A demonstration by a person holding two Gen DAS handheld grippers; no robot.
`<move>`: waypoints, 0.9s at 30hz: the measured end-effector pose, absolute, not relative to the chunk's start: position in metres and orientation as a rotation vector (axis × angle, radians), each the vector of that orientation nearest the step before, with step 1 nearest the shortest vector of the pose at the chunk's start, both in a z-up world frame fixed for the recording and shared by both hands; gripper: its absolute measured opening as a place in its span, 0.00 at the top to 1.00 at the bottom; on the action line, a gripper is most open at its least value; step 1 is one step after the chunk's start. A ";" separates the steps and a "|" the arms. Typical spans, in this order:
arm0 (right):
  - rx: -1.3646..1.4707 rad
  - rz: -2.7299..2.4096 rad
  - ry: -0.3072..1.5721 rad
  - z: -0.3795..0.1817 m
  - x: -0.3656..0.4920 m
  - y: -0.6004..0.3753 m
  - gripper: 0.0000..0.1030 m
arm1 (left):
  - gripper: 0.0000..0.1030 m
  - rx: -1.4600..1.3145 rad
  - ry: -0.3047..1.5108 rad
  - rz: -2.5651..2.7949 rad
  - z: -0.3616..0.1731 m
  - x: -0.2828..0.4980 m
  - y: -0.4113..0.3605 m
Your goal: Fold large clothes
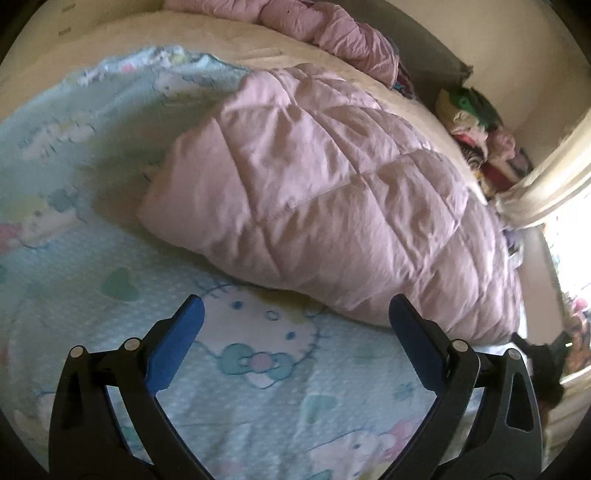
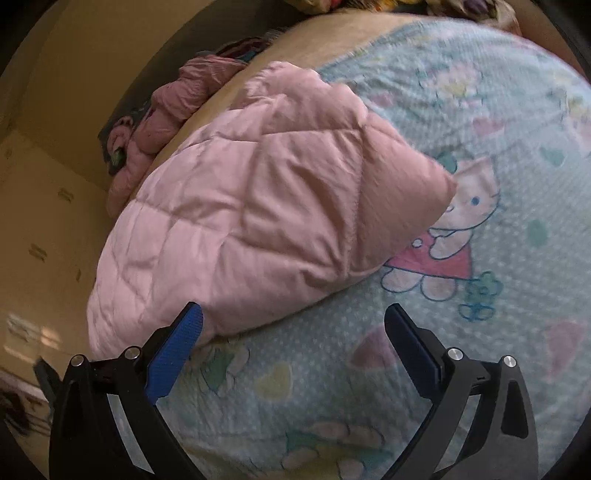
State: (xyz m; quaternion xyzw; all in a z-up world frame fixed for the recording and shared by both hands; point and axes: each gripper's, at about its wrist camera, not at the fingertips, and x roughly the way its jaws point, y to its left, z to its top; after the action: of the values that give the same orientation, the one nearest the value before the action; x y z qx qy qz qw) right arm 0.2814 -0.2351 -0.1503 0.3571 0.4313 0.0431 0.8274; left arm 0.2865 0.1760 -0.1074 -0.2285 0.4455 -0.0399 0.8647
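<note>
Only the left wrist view shows the bright window and pale curtain [image 1: 546,177] at the right edge, with a heap of coloured clothes [image 1: 476,125] below the wall in the upper right; the right wrist view instead shows a cream wall at the left and the cat figure in a red dress printed on the bedspread [image 2: 480,332]. Both views share the crumpled pink garment [image 1: 332,33] at the far edge of the bed.

The quilted pink jacket [image 1: 325,192] lies folded on the pale blue cartoon bedspread [image 1: 258,387]. In the left view its long axis runs from the upper middle down to the lower right. In the right view the jacket [image 2: 255,206] runs from lower left to upper right, one corner pointing right.

The left gripper [image 1: 295,314] has its fingers spread wide and empty, the jacket's near edge just beyond the right fingertip. The right gripper [image 2: 293,321] is likewise spread and empty, its left finger [image 2: 177,350] overlapping the jacket's lower edge.
</note>
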 end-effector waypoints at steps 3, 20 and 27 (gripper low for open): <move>0.853 0.097 0.905 -0.158 0.295 -0.243 0.05 | 0.09 -0.521 0.929 -0.099 -0.112 0.296 0.174; 0.892 0.066 0.827 -0.164 0.348 -0.248 0.22 | 0.08 -0.874 0.889 -0.095 -0.147 0.350 0.198; 0.693 0.107 0.789 -0.129 0.349 -0.227 0.60 | 0.34 -0.867 0.853 -0.113 -0.140 0.360 0.199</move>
State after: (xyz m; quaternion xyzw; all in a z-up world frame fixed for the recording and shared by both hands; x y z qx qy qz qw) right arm 0.3494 -0.2272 -0.1295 0.3307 0.3764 0.0510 0.8639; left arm 0.3598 0.1994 -0.1401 -0.4069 0.4006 -0.0530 0.8192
